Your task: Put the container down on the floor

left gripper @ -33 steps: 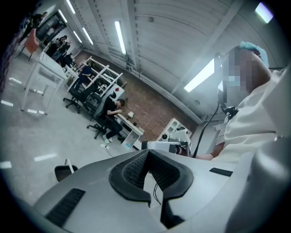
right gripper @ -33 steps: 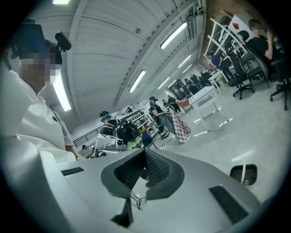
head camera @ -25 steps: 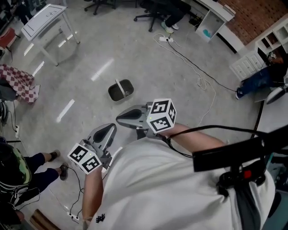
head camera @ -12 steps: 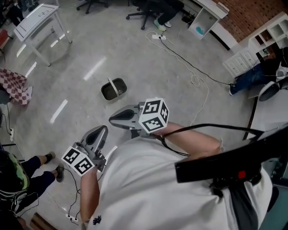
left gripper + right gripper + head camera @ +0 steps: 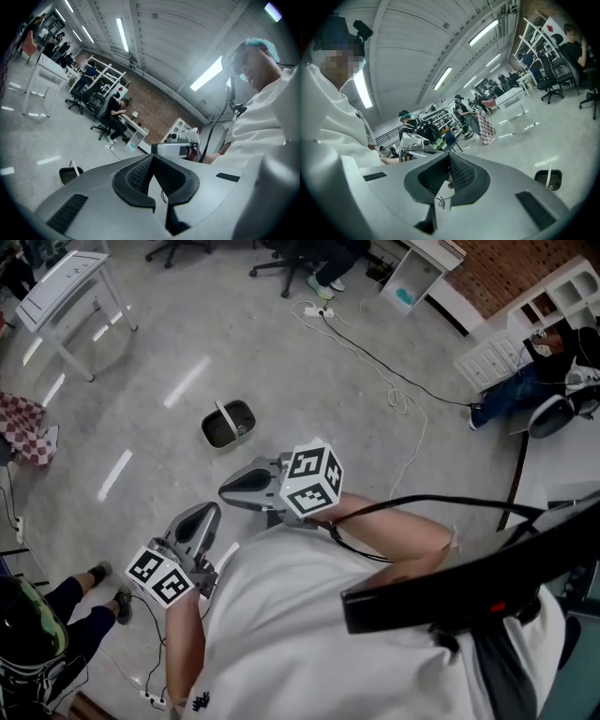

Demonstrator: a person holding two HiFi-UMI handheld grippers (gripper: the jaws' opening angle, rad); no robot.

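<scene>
The container (image 5: 228, 424), a dark grey tub with a white handle, stands upright on the concrete floor in front of me. It also shows small in the left gripper view as the container (image 5: 70, 174) and in the right gripper view as the container (image 5: 548, 179). Both grippers hang close to my chest, well clear of it. My left gripper (image 5: 202, 517) is shut with nothing between its jaws, and its pads meet at the left gripper (image 5: 151, 157). My right gripper (image 5: 231, 489) is likewise shut and empty, seen up close as the right gripper (image 5: 448, 155).
A white table (image 5: 66, 277) stands at the far left, with a checked cloth (image 5: 28, 432) below it. Cables (image 5: 398, 390) trail over the floor to the right. Someone's legs (image 5: 89, 585) are at the lower left, a seated person (image 5: 511, 395) at the right.
The whole view has drifted, so the container and both grippers sit slightly further left in the picture. Both grippers stay shut and empty; the container has not moved on the floor.
</scene>
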